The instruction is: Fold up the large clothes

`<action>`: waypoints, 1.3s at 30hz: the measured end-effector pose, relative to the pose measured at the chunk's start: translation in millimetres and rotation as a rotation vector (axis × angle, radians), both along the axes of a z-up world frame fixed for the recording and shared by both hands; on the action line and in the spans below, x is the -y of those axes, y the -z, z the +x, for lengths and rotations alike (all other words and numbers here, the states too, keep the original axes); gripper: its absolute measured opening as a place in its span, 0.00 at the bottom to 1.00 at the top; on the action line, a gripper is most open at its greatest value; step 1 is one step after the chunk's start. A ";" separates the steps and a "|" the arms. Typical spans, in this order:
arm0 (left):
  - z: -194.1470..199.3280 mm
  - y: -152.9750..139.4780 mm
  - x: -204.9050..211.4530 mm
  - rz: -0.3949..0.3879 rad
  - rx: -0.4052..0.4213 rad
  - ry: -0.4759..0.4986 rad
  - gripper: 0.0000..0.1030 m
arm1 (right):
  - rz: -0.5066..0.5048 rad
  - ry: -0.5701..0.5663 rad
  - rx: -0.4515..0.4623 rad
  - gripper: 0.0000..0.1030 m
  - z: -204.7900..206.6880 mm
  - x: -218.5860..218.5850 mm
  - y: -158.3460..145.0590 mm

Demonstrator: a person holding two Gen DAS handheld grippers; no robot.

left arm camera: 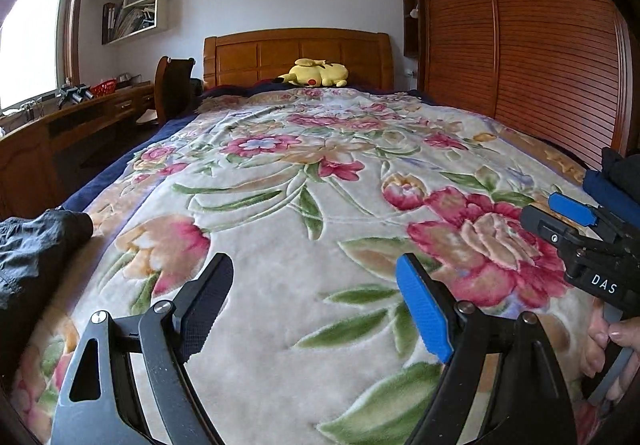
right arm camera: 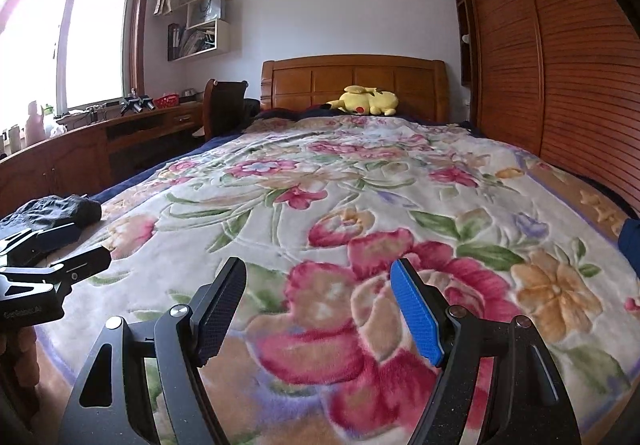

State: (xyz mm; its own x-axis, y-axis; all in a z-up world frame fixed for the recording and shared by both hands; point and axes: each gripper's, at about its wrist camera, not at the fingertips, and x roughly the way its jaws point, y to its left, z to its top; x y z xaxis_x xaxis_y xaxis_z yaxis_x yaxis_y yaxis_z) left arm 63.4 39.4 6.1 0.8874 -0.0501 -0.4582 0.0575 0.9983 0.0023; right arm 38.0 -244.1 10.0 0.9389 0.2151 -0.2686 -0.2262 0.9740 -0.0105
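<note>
A crumpled dark grey garment (left arm camera: pixel 36 257) lies at the left edge of the bed, also seen in the right wrist view (right arm camera: pixel 56 211). At the bed's right edge, a dark blue garment (left arm camera: pixel 616 185) pokes in; only a corner of it (right arm camera: pixel 630 237) shows in the right wrist view. My left gripper (left arm camera: pixel 314 261) hovers low over the floral blanket (left arm camera: pixel 304 205), open and empty, to the right of the grey garment. My right gripper (right arm camera: pixel 318 269) is open too, with nothing but blanket (right arm camera: pixel 360 185) between its fingers. Each gripper shows in the other's view: the right (left arm camera: pixel 548 215), the left (right arm camera: pixel 94 243).
A yellow plush toy (left arm camera: pixel 316 73) rests by the wooden headboard (left arm camera: pixel 296 57). A slatted wooden wardrobe (left arm camera: pixel 540 45) runs along the right of the bed. A long wooden desk (right arm camera: pixel 120 141) under the window and a chair (right arm camera: pixel 224 105) stand on the left. A hand (left arm camera: pixel 612 337) holds the right gripper's handle.
</note>
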 end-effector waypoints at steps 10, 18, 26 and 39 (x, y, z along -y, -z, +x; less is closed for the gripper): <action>-5.3 -3.3 2.5 0.009 0.029 -0.003 0.82 | 0.003 0.003 0.003 0.74 1.3 -2.6 1.4; -6.1 -4.1 1.5 0.007 0.033 -0.006 0.82 | 0.007 0.004 0.011 0.74 2.3 -6.8 1.3; -6.4 -4.1 0.8 0.006 0.034 -0.007 0.82 | 0.010 0.003 0.014 0.74 3.2 -7.2 2.2; -6.5 -3.9 0.2 0.006 0.034 -0.008 0.82 | 0.011 0.004 0.016 0.74 3.7 -8.1 2.3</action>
State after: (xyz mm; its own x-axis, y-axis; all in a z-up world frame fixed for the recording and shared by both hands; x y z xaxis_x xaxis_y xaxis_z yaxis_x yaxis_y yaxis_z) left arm 56.9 39.2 10.0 0.9027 -0.0398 -0.4284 0.0490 0.9987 0.0105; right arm 41.7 -236.0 7.7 0.9438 0.2146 -0.2513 -0.2226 0.9749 -0.0035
